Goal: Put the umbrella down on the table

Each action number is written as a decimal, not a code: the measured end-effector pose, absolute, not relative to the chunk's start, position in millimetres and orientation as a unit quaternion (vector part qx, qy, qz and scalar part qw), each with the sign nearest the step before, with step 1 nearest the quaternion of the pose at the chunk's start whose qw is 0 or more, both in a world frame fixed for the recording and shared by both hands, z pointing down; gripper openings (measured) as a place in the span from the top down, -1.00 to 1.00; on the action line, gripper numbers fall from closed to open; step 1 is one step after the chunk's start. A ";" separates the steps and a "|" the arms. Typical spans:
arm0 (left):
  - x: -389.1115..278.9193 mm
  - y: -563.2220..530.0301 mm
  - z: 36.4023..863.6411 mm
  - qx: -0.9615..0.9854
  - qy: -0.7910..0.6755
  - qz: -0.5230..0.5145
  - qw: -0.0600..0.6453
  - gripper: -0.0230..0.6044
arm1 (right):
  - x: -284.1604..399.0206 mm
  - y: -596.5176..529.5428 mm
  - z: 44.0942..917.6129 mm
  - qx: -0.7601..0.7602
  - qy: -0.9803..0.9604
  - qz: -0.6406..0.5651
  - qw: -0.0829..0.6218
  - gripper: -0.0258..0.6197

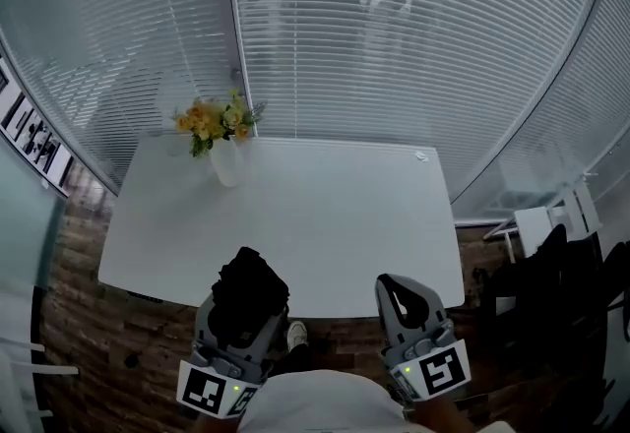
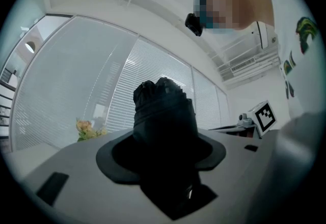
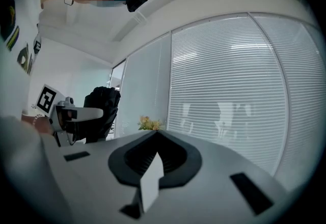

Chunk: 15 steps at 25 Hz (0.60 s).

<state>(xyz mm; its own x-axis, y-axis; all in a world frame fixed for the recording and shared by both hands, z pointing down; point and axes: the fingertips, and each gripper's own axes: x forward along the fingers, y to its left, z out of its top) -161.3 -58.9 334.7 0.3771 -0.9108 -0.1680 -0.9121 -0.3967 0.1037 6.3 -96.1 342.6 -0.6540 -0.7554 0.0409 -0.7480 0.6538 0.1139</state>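
Left gripper (image 1: 248, 309) clamped on black folded fabric umbrella (image 1: 251, 276), at white rectangular table's (image 1: 325, 224) near edge. I judge it light and squashy; mid-bundle grip suits. Right gripper (image 1: 392, 285) closed, empty.

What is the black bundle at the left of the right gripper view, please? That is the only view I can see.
Observer: A folded black umbrella. The left gripper view shows it clamped between the jaws of the left gripper.
Operator: Is the table within reach?
Observer: The head view shows a white table straight ahead, with the umbrella at its near edge.
Operator: Is anything standing on it?
Observer: A vase of yellow flowers stands at its far left corner.
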 end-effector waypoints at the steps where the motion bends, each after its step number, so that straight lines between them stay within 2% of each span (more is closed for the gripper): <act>1: -167.2 -72.0 334.6 -0.831 0.548 0.098 0.002 0.09 | 0.4 -108.8 341.4 0.415 -0.908 -0.044 0.042 0.89; 15: -218.5 -183.1 331.7 -0.842 0.532 0.092 0.002 0.09 | -49.4 -217.3 341.6 0.430 -0.901 -0.038 0.043 0.89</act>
<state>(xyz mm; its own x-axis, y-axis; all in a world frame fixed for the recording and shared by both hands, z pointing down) -218.5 -183.1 331.7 0.4172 -0.8952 -0.1565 -0.8960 -0.4340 0.0938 -49.4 -217.3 341.6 -0.6257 -0.7788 0.0444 -0.7723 0.6265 0.1047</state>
